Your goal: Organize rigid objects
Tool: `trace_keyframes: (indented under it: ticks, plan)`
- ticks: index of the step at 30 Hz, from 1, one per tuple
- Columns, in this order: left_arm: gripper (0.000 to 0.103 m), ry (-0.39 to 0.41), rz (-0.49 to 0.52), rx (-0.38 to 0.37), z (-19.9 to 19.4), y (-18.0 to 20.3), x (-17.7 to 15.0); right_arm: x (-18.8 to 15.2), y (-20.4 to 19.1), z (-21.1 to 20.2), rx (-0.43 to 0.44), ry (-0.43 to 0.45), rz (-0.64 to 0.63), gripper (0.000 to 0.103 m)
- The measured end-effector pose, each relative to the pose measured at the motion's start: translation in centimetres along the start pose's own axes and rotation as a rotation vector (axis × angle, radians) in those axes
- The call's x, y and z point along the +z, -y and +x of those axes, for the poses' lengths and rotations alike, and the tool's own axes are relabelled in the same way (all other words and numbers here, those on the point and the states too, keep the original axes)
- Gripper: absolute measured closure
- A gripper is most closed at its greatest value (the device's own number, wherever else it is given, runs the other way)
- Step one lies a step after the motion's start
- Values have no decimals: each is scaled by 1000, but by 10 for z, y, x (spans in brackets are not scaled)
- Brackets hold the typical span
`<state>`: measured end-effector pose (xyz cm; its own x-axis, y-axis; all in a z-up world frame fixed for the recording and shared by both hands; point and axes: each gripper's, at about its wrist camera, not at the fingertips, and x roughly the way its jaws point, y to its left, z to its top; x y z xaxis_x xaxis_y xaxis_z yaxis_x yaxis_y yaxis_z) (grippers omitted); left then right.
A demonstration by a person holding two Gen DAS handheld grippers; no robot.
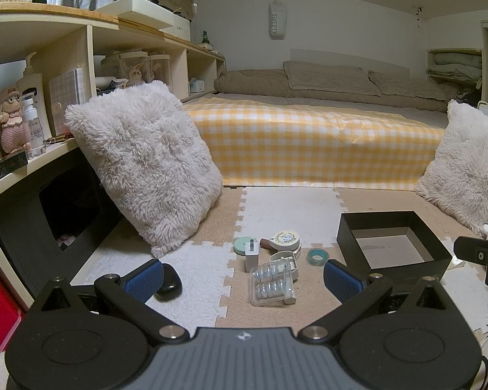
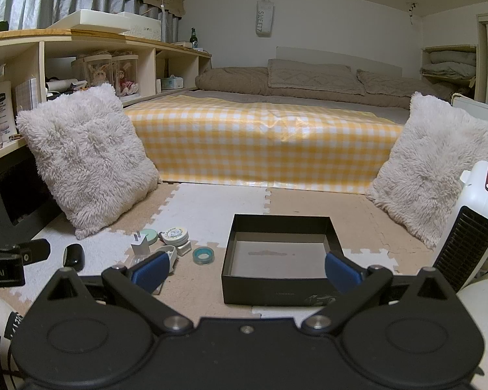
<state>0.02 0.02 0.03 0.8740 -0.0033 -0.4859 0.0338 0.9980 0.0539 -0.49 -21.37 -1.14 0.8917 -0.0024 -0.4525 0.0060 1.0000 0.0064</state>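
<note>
An empty black box (image 1: 393,243) (image 2: 278,256) stands on the foam floor mat. Left of it lies a cluster of small items: a clear plastic case (image 1: 271,284), a white charger (image 1: 252,255) (image 2: 139,247), a mint round tin (image 1: 242,243) (image 2: 151,235), a tape measure (image 1: 284,239) (image 2: 175,234), a teal tape roll (image 1: 317,256) (image 2: 203,255) and a black oval case (image 1: 168,282) (image 2: 73,255). My left gripper (image 1: 244,279) is open and empty, hovering before the cluster. My right gripper (image 2: 245,268) is open and empty in front of the box.
Two fluffy white pillows (image 1: 143,165) (image 2: 429,169) lean at either side. A bed with a yellow checked cover (image 1: 309,143) lies behind. A shelf unit (image 1: 42,97) runs along the left. A white heater (image 2: 468,227) stands at the right.
</note>
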Motion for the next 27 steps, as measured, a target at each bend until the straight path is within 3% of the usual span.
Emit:
trace_keyframes:
  ticks: [27]
  plan:
    - [0,2,1,1,0,0,0,-1,0,-1,1,1,1,0]
